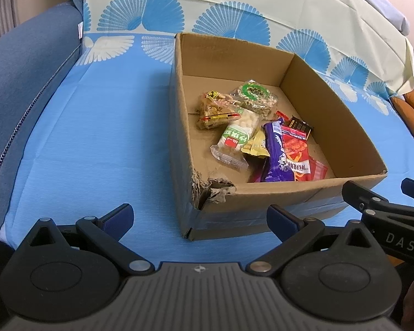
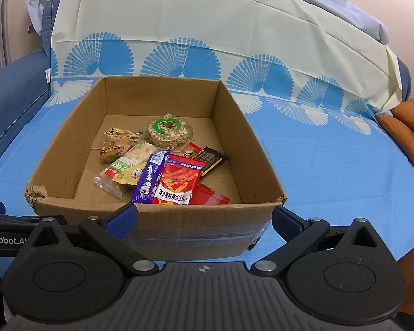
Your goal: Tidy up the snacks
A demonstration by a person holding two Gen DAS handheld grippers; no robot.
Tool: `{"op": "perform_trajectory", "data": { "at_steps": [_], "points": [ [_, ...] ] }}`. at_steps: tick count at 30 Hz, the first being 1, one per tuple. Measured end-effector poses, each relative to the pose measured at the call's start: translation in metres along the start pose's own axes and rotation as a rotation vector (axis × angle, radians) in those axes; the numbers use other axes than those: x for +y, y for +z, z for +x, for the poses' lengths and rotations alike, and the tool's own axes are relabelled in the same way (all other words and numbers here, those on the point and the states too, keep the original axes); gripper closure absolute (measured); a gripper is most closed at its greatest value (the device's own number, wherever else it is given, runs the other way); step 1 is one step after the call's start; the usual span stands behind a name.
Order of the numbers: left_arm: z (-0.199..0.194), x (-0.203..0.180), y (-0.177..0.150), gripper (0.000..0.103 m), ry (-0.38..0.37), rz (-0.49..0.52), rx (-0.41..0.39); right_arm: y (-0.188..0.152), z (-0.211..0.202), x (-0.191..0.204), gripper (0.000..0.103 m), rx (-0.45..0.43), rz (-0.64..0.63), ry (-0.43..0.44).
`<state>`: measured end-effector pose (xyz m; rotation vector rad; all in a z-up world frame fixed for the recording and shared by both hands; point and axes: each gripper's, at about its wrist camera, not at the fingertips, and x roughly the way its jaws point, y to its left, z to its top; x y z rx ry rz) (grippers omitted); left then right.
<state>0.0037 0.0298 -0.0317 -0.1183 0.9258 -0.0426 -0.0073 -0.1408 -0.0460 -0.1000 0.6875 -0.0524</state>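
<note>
An open cardboard box [image 1: 312,187] [image 2: 157,212] sits on the blue cloth and holds several snack packets. Among them are a purple bar [image 1: 277,151] [image 2: 149,178], a red packet [image 1: 298,151] [image 2: 176,183], a green-labelled clear packet [image 1: 236,135] [image 2: 116,173], a round green-labelled rice cake [image 1: 255,96] [image 2: 168,131] and a dark bar [image 1: 300,128] [image 2: 214,160]. My left gripper [image 1: 200,218] is open in front of the box's torn near corner, nothing between its fingers. My right gripper [image 2: 205,219] is open before the box's near wall, also holding nothing. The right gripper's fingers [image 1: 372,201] show at the right edge of the left wrist view.
A blue cloth with a white fan pattern [image 1: 96,143] [image 2: 331,165] covers the seat and its backrest. A blue sofa arm [image 1: 22,82] rises on the left. An orange cushion [image 2: 405,127] lies at the right edge. The box's near left corner [image 1: 209,190] is torn.
</note>
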Motion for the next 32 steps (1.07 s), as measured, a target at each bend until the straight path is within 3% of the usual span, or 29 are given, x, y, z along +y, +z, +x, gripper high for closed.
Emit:
{"op": "perform_trajectory", "data": {
  "at_steps": [32],
  "points": [
    [0.0037,-0.0001,-0.0022,0.001,0.004,-0.006,0.0,0.0003,-0.0001,0.0,0.001,0.002,-0.004,0.004]
  ]
}}
